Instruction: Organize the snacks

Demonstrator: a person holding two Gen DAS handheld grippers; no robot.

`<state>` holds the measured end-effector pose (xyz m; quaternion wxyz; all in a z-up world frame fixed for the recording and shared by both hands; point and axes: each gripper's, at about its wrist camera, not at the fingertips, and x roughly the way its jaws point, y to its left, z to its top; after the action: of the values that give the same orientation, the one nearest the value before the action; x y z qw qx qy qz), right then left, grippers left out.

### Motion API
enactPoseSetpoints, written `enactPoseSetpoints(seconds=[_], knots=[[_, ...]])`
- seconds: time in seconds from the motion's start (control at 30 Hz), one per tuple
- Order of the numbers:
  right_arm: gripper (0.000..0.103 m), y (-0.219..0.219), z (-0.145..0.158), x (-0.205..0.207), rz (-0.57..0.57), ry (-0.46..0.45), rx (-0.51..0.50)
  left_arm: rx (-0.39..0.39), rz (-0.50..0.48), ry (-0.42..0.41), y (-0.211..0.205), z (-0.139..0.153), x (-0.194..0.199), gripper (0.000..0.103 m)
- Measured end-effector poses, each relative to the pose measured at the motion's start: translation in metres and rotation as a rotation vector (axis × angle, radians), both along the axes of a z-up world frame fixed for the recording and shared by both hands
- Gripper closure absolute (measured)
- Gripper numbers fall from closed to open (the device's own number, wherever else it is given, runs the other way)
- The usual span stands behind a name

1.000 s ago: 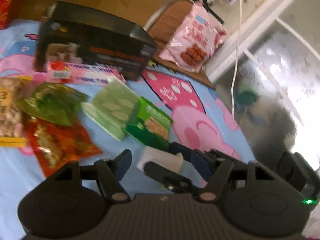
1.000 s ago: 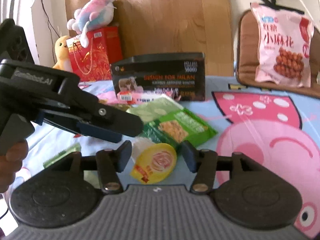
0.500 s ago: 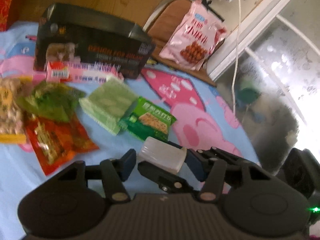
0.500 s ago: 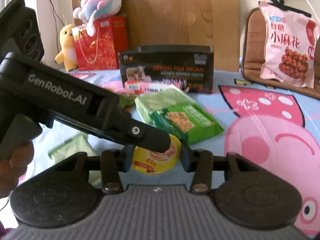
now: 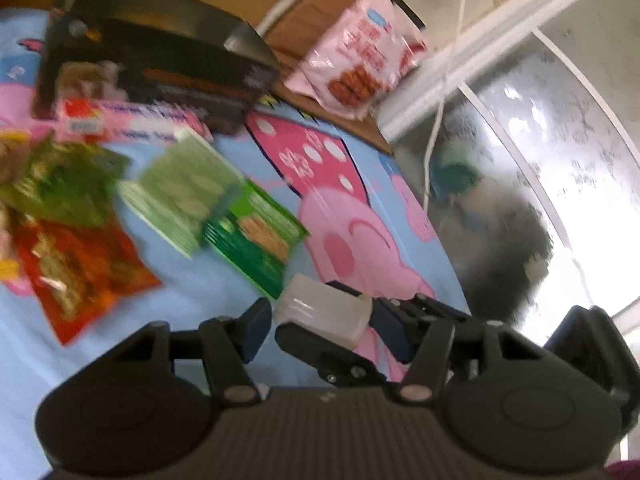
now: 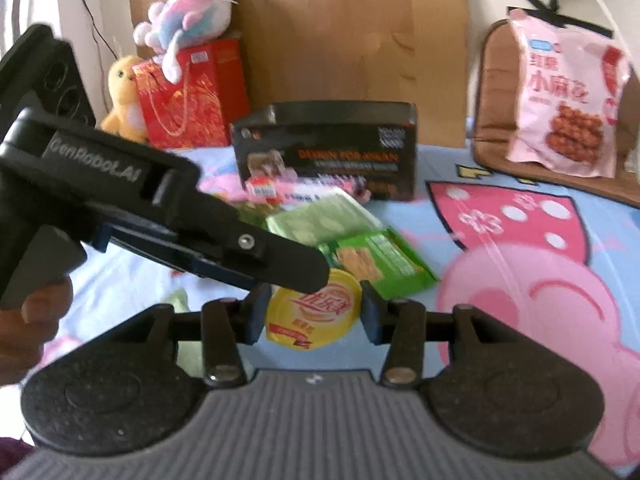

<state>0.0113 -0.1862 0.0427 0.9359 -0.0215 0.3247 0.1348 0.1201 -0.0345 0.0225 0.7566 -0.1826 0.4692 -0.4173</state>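
The cup (image 6: pixel 314 314), at 6 o'clock on the bed (image 6: pixel 400 208), sits clamped between the right gripper (image 6: pixel 312 312) fingers, the left gripper (image 5: pixel 316 326) open around it; light, stiff but slippery, best held by its sidewall.

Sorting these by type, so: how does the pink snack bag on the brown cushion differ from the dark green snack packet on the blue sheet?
The pink snack bag stands propped upright on the brown cushion; the dark green snack packet lies flat on the blue cartoon sheet. The pink bag looks much larger. It stands alone, while the green packet sits among other snacks. Both picture golden-brown snacks.
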Motion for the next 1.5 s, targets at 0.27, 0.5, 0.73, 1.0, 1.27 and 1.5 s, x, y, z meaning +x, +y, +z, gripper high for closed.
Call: enactPoseSetpoints(seconds=[0.27,0.5,0.73,1.0,1.27,1.5], knots=[[0.054,0.002,0.025,0.024,0.011,-0.17,-0.034,-0.022,0.033,-0.113,0.001,0.033,0.029,0.047],[0.054,0.024,0.038,0.15,0.074,-0.228,0.046,0.07,0.257,-0.232,0.017,0.067,0.114,0.042],[0.04,0.025,0.032,0.211,0.021,-0.131,0.098,0.09,0.377,-0.255,0.036,0.063,0.131,0.028],[0.045,-0.033,0.003,0.14,0.041,0.0,0.211,-0.021,0.298,-0.059,0.059,0.021,0.054,0.022],[0.048,-0.045,-0.032,0.16,0.03,0.173,0.307,0.007,0.343,0.038,0.041,-0.016,0.04,0.019],[0.084,-0.054,-0.035,0.146,0.069,0.238,0.462,-0.023,0.33,0.065,0.034,-0.027,0.04,0.056]])
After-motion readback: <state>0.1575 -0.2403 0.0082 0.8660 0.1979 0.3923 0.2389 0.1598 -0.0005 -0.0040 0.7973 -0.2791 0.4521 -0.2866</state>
